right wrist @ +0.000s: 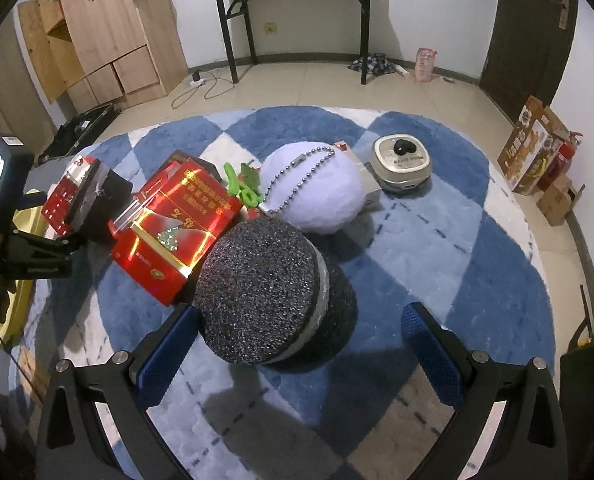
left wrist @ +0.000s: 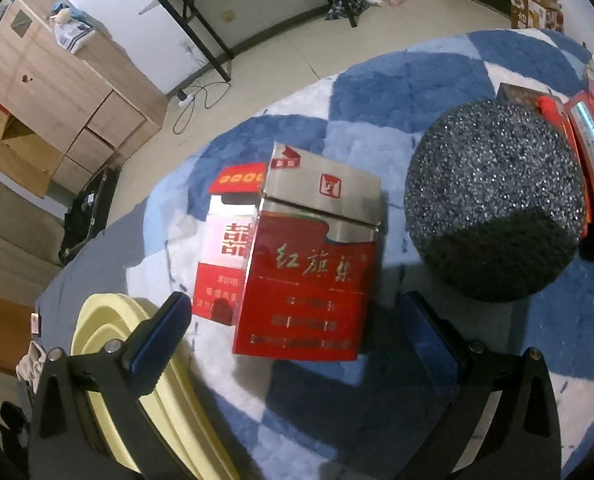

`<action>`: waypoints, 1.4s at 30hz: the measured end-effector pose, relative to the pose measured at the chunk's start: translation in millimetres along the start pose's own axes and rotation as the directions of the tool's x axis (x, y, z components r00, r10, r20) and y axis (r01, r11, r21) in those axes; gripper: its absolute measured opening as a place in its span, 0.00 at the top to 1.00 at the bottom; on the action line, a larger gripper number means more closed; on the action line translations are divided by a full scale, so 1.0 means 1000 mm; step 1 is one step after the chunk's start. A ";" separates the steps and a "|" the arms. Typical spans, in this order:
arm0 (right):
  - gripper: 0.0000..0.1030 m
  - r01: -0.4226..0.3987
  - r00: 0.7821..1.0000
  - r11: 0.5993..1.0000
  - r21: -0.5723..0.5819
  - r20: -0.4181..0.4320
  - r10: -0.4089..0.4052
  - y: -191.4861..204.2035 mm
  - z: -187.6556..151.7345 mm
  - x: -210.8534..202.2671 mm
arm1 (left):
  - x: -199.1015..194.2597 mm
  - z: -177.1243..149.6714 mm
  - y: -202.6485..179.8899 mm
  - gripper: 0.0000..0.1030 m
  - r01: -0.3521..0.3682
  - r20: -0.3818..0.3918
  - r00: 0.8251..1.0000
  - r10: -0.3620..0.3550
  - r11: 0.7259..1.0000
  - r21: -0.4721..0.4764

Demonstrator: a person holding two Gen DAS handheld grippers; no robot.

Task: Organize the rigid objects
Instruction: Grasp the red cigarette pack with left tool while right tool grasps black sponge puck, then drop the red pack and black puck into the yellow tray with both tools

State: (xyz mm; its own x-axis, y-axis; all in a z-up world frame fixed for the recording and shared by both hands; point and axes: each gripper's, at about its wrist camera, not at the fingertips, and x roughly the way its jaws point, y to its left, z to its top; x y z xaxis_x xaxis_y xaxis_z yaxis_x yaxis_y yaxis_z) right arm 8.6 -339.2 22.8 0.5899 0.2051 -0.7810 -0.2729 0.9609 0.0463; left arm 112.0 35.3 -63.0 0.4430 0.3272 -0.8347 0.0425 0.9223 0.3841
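Hovering over a blue-and-white checked rug (right wrist: 437, 216), two hand-held grippers face a scatter of small goods. The left gripper (left wrist: 293, 328) stands spread wide around a red cigarette pack (left wrist: 309, 272) with a silver flip lid, its blue pads on either side and neither visibly touching; whether the pack rests on the rug or sits slightly raised cannot be told. A second red-and-white pack (left wrist: 225, 236) lies just behind it, touching its left side. A pale yellow basin (left wrist: 109, 344) sits at the rug's edge under the left finger. The right gripper (right wrist: 301, 340) is likewise released, its fingers flanking a black speckled disc (right wrist: 265, 280) with a grey band, which lies on the rug near the left pad. Beyond the disc lie a glossy red carton (right wrist: 169, 232), a white plush ball (right wrist: 317, 188) with a bead chain, something green (right wrist: 241, 188), and a round grey case (right wrist: 403, 164) further off.
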 end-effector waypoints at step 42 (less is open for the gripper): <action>0.35 -0.180 0.982 0.979 -0.097 0.035 0.184 0.039 -0.013 -0.070 | -0.101 -0.040 0.191 0.42 0.388 0.235 0.919 -0.316 0.830 -0.402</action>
State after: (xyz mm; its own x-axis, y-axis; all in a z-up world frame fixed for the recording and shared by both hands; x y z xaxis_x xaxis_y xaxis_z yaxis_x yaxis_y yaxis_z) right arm -53.1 -318.8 70.9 0.5560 0.3847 -0.7368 -0.4466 0.8859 0.1256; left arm 39.8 186.1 79.0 0.6043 -0.0389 -0.7958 -0.1527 0.9746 -0.1636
